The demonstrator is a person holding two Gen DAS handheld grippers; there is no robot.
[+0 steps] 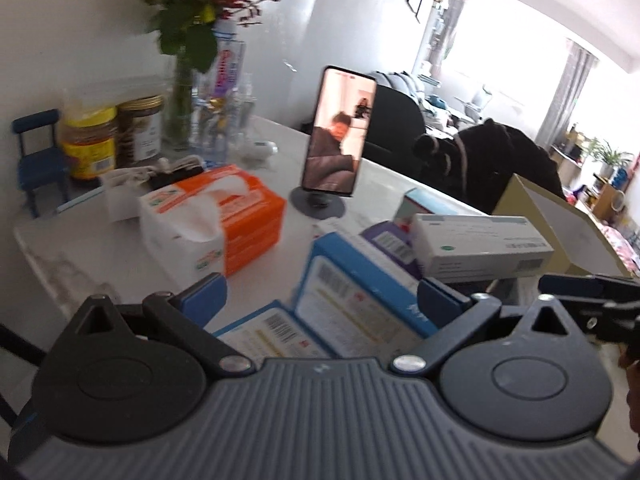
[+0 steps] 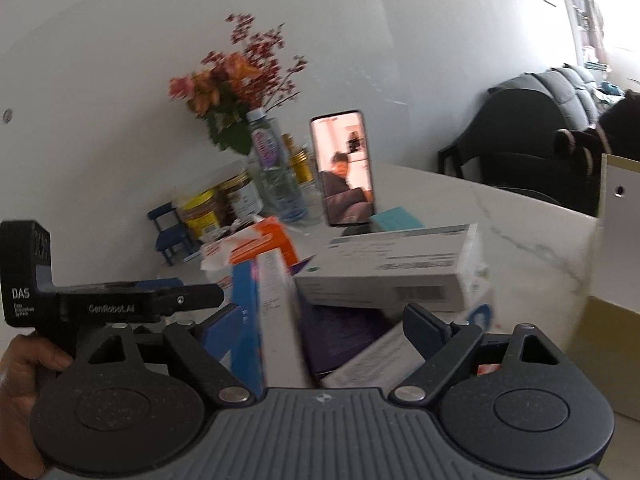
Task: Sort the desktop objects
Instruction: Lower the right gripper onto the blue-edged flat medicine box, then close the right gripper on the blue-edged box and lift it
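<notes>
Hovering over a pile of boxes (image 1: pixel 400 264), you are holding both the left gripper (image 1: pixel 320 304) and the right gripper (image 2: pixel 316 328) wide open, gripping nothing.

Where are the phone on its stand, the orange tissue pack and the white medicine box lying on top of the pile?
phone (image 1: pixel 339 132), left wrist view, middle of its lit screen.
orange tissue pack (image 1: pixel 248 216), left wrist view, its orange side.
white medicine box (image 2: pixel 384 272), right wrist view, its top face.
</notes>
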